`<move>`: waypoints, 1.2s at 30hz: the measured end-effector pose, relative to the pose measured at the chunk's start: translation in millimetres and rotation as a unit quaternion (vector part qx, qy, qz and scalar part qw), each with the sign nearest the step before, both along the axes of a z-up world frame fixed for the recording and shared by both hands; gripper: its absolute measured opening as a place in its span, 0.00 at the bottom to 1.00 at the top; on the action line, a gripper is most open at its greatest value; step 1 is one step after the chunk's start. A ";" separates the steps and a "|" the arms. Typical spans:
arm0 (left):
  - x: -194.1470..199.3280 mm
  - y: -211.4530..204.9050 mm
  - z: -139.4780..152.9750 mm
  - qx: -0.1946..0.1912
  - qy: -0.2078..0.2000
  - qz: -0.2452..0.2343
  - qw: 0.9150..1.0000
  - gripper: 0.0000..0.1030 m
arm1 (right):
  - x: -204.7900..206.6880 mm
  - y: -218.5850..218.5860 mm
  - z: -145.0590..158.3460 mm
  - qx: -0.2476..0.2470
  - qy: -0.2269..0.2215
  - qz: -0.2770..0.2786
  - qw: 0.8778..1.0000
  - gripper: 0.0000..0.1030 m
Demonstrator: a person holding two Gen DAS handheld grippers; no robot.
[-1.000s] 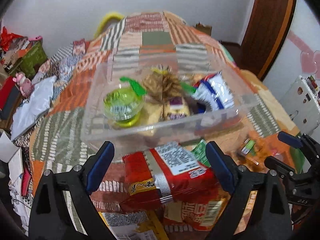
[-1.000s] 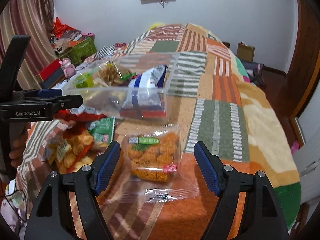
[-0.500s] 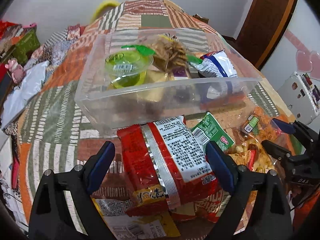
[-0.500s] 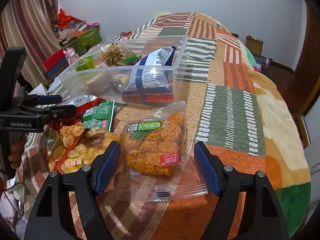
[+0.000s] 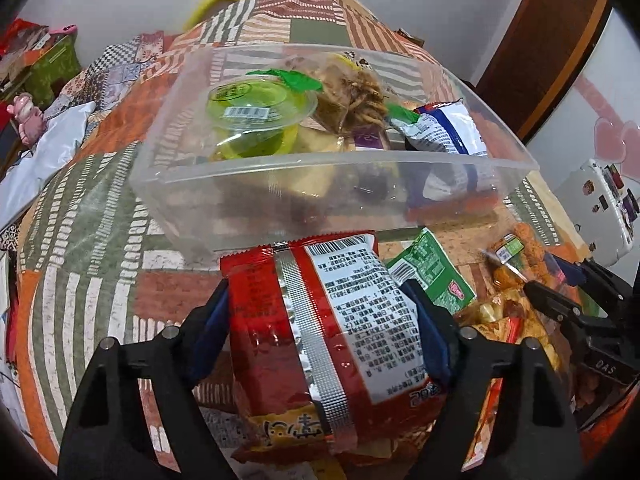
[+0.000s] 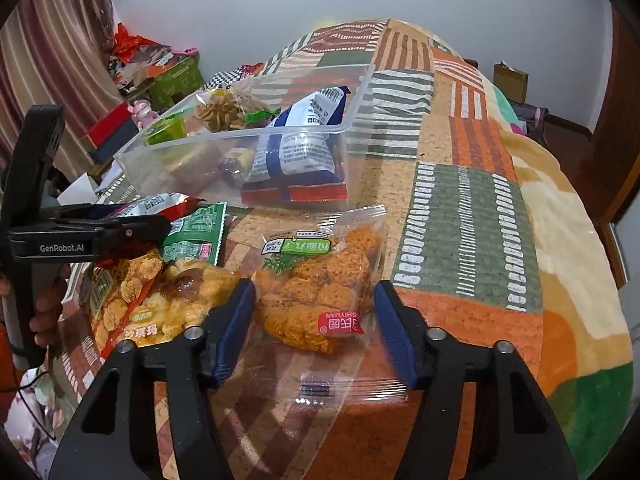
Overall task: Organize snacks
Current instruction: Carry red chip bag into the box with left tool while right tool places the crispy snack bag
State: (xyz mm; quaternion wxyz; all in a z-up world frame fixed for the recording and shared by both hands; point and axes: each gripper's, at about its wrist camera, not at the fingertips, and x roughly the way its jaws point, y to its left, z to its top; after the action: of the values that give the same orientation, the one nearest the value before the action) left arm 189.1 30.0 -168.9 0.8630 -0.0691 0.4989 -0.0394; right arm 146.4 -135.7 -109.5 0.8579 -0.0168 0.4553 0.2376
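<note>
a patchwork quilt (image 6: 464, 200), fuzzy, in striped orange, green and cream blocks, covers the bed. on it stands a clear plastic bin (image 5: 328, 188), rectangular with rounded corners and thin glossy walls. inside the bin lie a crinkly blue-and-white bag (image 6: 300, 148), a clear pouch of brown twisted sticks (image 5: 356, 96) and a round green jelly cup (image 5: 256, 112) with a foil lid; what sits lower in the bin is blurred by its wall.

just in front of the bin lies a shiny red bag (image 5: 320, 320) with a silver seam and a white printed panel; its near end is cut off by the frame. the left gripper (image 5: 320, 328) has just been closing, and its blue pads now press both sides of the red bag, denting the foil. beside the red bag, away from the bin's left end, lie a small green packet (image 5: 428, 272) and a yellow bag of puffed squares (image 6: 160, 300), partly hidden under the left gripper in the right view.

in front of the bin's right end lies a clear film bag of orange lattice crisps (image 6: 320, 292). the right gripper (image 6: 316, 332) has also just been closing and straddles it; the pads stand at the film's edges, but whether they actually pinch it i cannot tell.
</note>
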 end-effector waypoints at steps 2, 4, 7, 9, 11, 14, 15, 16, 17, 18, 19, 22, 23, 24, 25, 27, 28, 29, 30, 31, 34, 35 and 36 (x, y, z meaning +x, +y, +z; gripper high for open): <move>-5.0 1.5 4.0 0.003 -0.008 0.003 1.000 0.79 | -1.1 0.2 1.4 -0.001 -0.003 -0.001 1.000 0.49; -11.0 2.1 10.8 0.010 -0.021 0.006 1.000 0.78 | -1.6 0.8 1.7 -0.002 -0.005 -0.001 1.000 0.48; -24.1 1.3 26.7 0.019 -0.049 0.004 0.999 0.78 | -2.4 0.6 3.3 -0.002 -0.006 -0.004 1.000 0.46; -31.2 0.7 36.9 0.024 -0.064 0.003 0.998 0.78 | -4.3 0.4 5.0 -0.003 -0.010 -0.007 1.000 0.45; -36.0 0.8 45.8 0.025 -0.077 0.004 0.997 0.78 | -5.6 0.3 6.8 -0.004 -0.012 -0.009 1.000 0.45; -44.0 2.9 59.1 0.023 -0.098 0.008 0.995 0.78 | -9.3 -1.2 12.3 -0.001 -0.019 -0.012 1.000 0.45; -47.7 2.7 62.1 0.024 -0.103 0.009 0.994 0.78 | -10.8 -1.9 15.4 0.000 -0.023 -0.014 1.000 0.45; -50.1 3.1 67.2 0.024 -0.111 0.010 0.994 0.78 | -12.3 -3.0 19.5 0.002 -0.028 -0.018 0.999 0.45; -48.5 3.2 69.8 0.023 -0.114 0.011 0.993 0.78 | -13.8 -4.2 23.5 0.003 -0.033 -0.020 0.999 0.45; -49.2 3.9 73.7 0.022 -0.120 0.011 0.992 0.78 | -14.3 -5.0 27.2 0.006 -0.037 -0.021 0.999 0.45; -50.6 5.0 78.7 0.020 -0.126 0.012 0.992 0.78 | -15.7 -6.2 32.6 0.010 -0.041 -0.023 0.999 0.45; -51.1 5.8 89.0 0.018 -0.141 0.013 0.990 0.78 | -18.4 -7.4 47.8 0.020 -0.059 -0.027 0.998 0.45; -50.3 6.6 93.3 0.018 -0.148 0.013 0.989 0.78 | -18.6 -7.1 52.7 0.022 -0.065 -0.026 0.997 0.45; -49.8 6.4 96.2 0.019 -0.153 0.014 0.988 0.78 | -18.4 -6.3 58.1 0.025 -0.072 -0.026 0.997 0.45; -48.5 6.8 98.7 0.019 -0.157 0.014 0.987 0.78 | -17.3 -4.5 63.6 0.027 -0.080 -0.026 0.996 0.45; -45.2 8.6 105.1 0.021 -0.166 0.016 0.986 0.78 | -13.6 -1.0 72.6 0.033 -0.091 -0.026 0.995 0.45; -43.4 9.8 107.4 0.022 -0.169 0.018 0.985 0.78 | -11.2 0.8 74.9 0.034 -0.095 -0.025 0.995 0.45; -41.1 12.3 111.0 0.022 -0.174 0.020 0.984 0.78 | -8.7 2.8 78.1 0.036 -0.100 -0.024 0.994 0.45; -38.7 13.9 112.9 0.023 -0.177 0.023 0.984 0.78 | -5.6 5.3 80.9 0.037 -0.103 -0.025 0.994 0.45; -36.1 15.7 114.7 0.023 -0.180 0.025 0.983 0.78 | -1.5 7.8 83.9 0.040 -0.107 -0.024 0.993 0.45; -23.6 21.6 118.0 0.024 -0.183 0.033 0.982 0.78 | 10.7 14.6 88.9 0.046 -0.116 -0.026 0.992 0.45; -17.7 24.3 118.6 0.025 -0.183 0.035 0.982 0.78 | 14.3 16.5 89.3 0.048 -0.117 -0.026 0.992 0.45; -13.4 26.4 118.5 0.026 -0.183 0.037 0.982 0.78 | 19.3 18.3 89.7 0.051 -0.118 -0.027 0.991 0.45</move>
State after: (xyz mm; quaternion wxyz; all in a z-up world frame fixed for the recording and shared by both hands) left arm 175.7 56.4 -50.3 0.9422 -0.0571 0.3301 -0.0066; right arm 165.7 -117.4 -19.8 0.9115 0.0113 0.3386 0.2334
